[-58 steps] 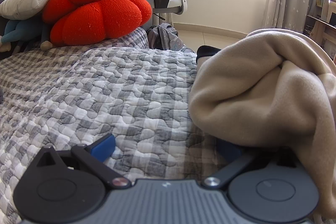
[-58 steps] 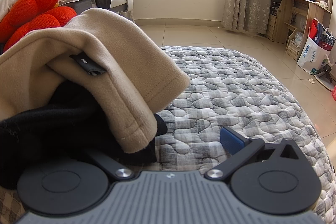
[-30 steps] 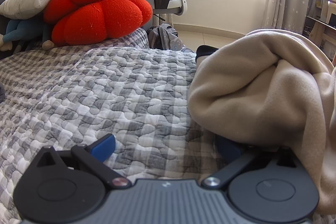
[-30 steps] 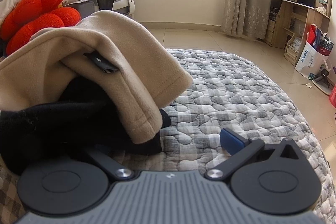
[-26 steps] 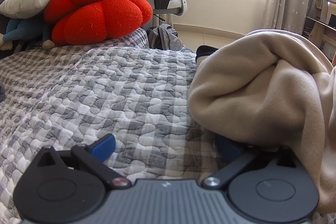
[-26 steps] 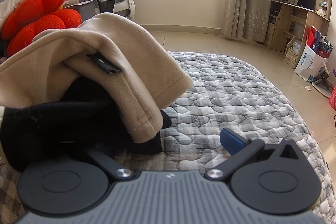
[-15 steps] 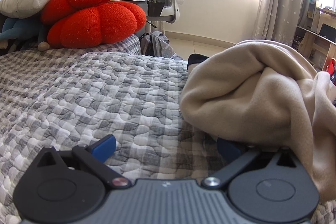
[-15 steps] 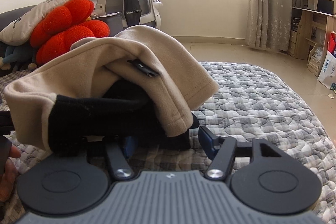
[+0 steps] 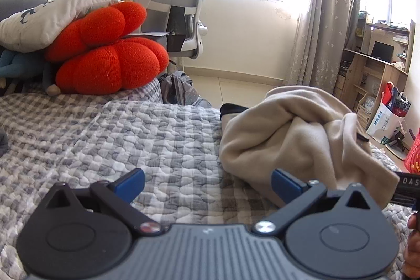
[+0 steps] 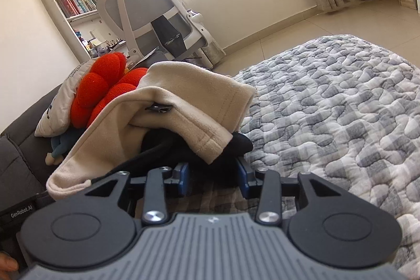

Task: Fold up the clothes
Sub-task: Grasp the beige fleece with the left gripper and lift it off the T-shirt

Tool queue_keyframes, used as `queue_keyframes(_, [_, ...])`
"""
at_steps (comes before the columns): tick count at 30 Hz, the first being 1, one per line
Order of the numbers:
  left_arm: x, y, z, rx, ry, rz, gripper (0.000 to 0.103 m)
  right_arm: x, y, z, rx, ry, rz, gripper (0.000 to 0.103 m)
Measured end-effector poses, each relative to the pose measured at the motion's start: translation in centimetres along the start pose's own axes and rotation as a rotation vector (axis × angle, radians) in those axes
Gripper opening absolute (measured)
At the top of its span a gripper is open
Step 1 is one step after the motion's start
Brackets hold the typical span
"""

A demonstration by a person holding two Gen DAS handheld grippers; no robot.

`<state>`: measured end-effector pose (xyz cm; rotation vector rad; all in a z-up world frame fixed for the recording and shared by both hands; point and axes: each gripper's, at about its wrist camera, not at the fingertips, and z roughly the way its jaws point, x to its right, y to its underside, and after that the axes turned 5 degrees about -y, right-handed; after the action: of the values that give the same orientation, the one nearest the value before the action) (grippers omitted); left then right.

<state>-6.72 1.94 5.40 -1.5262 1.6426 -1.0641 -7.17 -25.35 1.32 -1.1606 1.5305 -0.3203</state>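
Lying bunched on the grey checked bed quilt [image 9: 147,138]: a beige fleece garment [image 9: 296,133] with black lining [image 10: 168,148] showing underneath. Left tool [image 9: 207,181] hovering low over the quilt, fingers spread wide, holding nothing, right finger just beside the beige cloth. Right tool [image 10: 214,175] partly closed, blue pads [image 10: 244,175] sitting on both sides of the black lining, firm pinching impossible to confirm. Resting behind: a red cushion [image 9: 105,54] and an office chair [image 10: 152,12].

Left gripper [image 9: 207,181] pulled back off the beige garment [image 9: 294,138], jaws clear of it. Right gripper [image 10: 214,179] narrowed its jaws, backed away and tilted.
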Motion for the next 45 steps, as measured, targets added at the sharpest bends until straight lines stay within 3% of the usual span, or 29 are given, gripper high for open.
queue_keyframes(5, [3.9, -3.7, 1.6, -0.039, 0.151, 0.069, 0.103, 1.4, -0.2, -0.7, 0.009, -0.047, 0.128, 0.044])
queue_keyframes(9, [7.1, -5.6, 5.4, -0.076, 0.094, 0.155, 0.103, 2.2, -0.2, -1.2, 0.009, -0.078, 0.169, 0.044])
queue_keyframes(13, [8.6, -5.7, 8.8, -0.156, 0.1, 0.194, 0.103, 2.1, 0.1, -1.2, 0.003, -0.072, 0.147, 0.044])
queue_keyframes(17, [7.4, -4.0, 9.3, -0.175, 0.142, 0.115, 0.101, 2.4, 0.3, -1.1, -0.001, -0.061, 0.128, 0.044])
queue_keyframes(19, [7.1, -3.2, 8.9, -0.155, 0.159, 0.129, 0.095, 2.5, 0.3, -1.0, -0.002, -0.059, 0.123, 0.044])
queue_keyframes(24, [6.0, -2.6, 7.8, -0.14, 0.214, 0.107, 0.056, 2.3, 0.2, -0.8, -0.005, -0.053, 0.114, 0.044])
queue_keyframes(27, [5.3, -2.4, 6.9, -0.129, 0.239, 0.087, 0.043, 2.3, 0.0, -0.7, -0.005, -0.051, 0.113, 0.044])
queue_keyframes(32, [1.9, -1.1, 3.7, -0.111, 0.231, 0.021, 0.037, 2.3, -0.1, -0.6, -0.002, -0.046, 0.111, 0.044])
queue_keyframes(37, [-2.3, 2.0, -1.2, -0.101, 0.202, 0.035, 0.03, 2.5, -0.1, -0.6, 0.004, -0.041, 0.12, 0.044])
queue_keyframes(41, [-5.7, 4.5, -5.2, -0.092, 0.179, 0.054, 0.03, 2.2, -0.1, -0.4, 0.001, -0.02, 0.098, 0.044])
queue_keyframes(43, [-6.6, 4.0, -6.4, -0.06, 0.153, 0.064, 0.032, 2.1, -0.1, -0.5, 0.001, -0.018, 0.092, 0.046])
queue_keyframes(44, [-6.8, 3.2, -6.7, -0.037, 0.152, 0.063, 0.04, 2.0, -0.1, -0.5, 0.005, -0.019, 0.098, 0.047])
queue_keyframes(45, [-7.0, 2.5, -6.8, -0.016, 0.158, 0.057, 0.056, 2.0, -0.1, -0.5, 0.008, -0.019, 0.104, 0.048])
